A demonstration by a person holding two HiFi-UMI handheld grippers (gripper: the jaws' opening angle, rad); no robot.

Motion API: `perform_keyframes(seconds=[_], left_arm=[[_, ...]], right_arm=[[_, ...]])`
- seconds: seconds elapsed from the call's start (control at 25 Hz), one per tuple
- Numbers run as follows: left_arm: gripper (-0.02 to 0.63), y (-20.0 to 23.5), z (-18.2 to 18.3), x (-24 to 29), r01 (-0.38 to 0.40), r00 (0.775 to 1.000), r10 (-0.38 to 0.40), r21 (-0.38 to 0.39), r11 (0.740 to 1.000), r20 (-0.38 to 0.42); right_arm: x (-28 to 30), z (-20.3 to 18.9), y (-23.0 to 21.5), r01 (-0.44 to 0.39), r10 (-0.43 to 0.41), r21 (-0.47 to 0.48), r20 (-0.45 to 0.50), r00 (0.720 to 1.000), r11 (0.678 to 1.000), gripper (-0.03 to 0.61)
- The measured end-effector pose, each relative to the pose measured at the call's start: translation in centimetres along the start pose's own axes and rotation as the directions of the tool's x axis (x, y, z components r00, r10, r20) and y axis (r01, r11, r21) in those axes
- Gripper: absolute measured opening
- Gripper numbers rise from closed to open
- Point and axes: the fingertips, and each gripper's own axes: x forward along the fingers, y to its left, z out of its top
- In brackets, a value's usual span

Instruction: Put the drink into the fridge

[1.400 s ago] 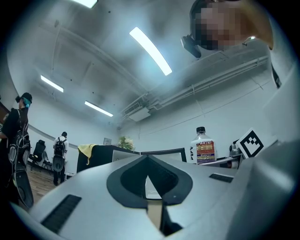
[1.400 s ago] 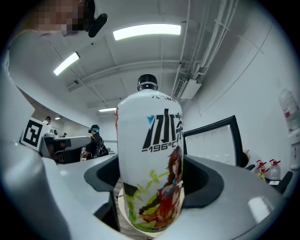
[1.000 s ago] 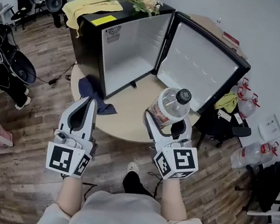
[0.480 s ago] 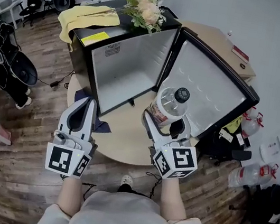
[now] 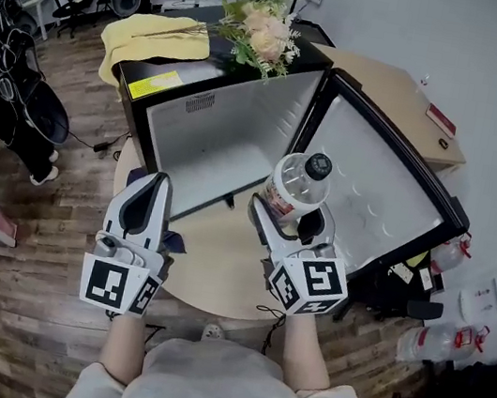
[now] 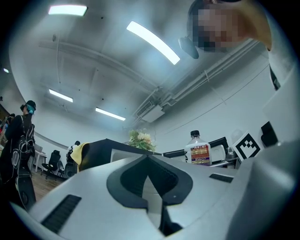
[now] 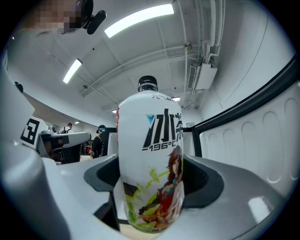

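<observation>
Plastic and wrapped in a glossy printed sleeve, the bottle stands upright in the head view, near the middle of the frame. The right tongs are clamped round its lower body. It hangs above the round counter, just in front of the open fridge, whose door swings out to the right. The bottle is not yet inside. At lower left the left tongs hover over the counter edge with nothing in them. Flowers and a yellow cloth lie on the fridge top.

The left gripper view shows what the head view cannot: those tongs are pressed together tip to tip, with nothing between. Off to the right of that frame the bottle appears from the side, cap up.

The right gripper view looks straight at the grip. The bottle fills the gap of the right tongs, both jaws seated against the sleeve well below the black cap. The ribbed inner face of the door shows at right.

The bottle looks full, so probably fairly heavy. Its wall is likely stiff enough to hold but may give under a hard squeeze, and the sleeve looks slick. Held this low it may be top-heavy, so a firm hold on the straight labelled part and an upright carry seem wise.
</observation>
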Motion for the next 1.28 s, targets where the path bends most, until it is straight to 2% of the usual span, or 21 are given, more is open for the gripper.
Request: perform_keyframes(seconds=[0.2,0.56,0.88,1.04,1.28], left_arm=[[0.008,-0.4,-0.6,1.4,-0.019,1.0,0.019,0.003,1.0,-0.002],[0.008,-0.9,-2.5,3.0,0.011,0.999,-0.011,0.004,1.0,-0.045],[0.008,-0.8,-5.0,4.5,0.076,0.993,-0.078,-0.032,0.997,-0.092],[0.008,-0.9,-6.8,5.0,0.109,0.983,-0.12,-0.082,0.991,-0.143],[0.008,-0.9,-8.6,6.0,0.159,0.97,-0.177,-0.119,0.98,-0.165]], right_arm=[[2.1,-1.0,-1.2,-0.04,0.04,0.014,-0.02,0.999,0.999,0.399],[5.0,-4.6,-1.6,-0.071,0.076,0.066,-0.081,0.994,0.995,0.399],[9.1,-7.8,-2.1,-0.056,0.065,0.071,-0.121,0.991,0.996,0.399],[11.5,-9.4,-2.7,-0.039,0.048,0.069,-0.141,0.989,0.997,0.399],[14.9,-11.8,-3.5,-0.019,0.028,0.051,-0.165,0.986,0.999,0.399]])
